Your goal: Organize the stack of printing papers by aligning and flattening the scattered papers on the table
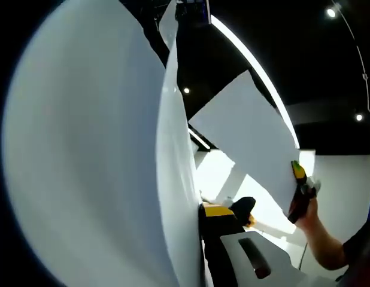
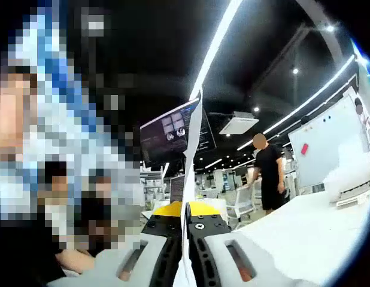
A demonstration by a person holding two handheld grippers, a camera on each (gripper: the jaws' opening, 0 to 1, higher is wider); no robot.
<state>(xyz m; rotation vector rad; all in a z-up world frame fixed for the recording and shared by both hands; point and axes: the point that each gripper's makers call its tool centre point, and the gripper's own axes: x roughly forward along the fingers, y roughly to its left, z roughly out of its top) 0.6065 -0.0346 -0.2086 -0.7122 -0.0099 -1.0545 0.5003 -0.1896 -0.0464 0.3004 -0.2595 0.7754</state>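
A big white paper sheet point(image 1: 95, 155) curves up the left of the left gripper view. Its edge runs down into my left gripper point(image 1: 203, 239), which is shut on it; the sheet hides the left jaw. A second white sheet point(image 1: 245, 137) hangs tilted to the right, pinched at its lower corner by my right gripper point(image 1: 300, 185), held by a hand point(image 1: 320, 230). In the right gripper view, that sheet point(image 2: 192, 155) stands edge-on between the jaws of the right gripper point(image 2: 186, 218), which is shut on it.
A white table point(image 2: 305, 233) stretches to the right, with a white device point(image 2: 352, 179) at its far end. A person in black point(image 2: 269, 173) stands behind it. A dark monitor point(image 2: 170, 134) hangs ahead and a whiteboard point(image 2: 323, 137) stands at the right.
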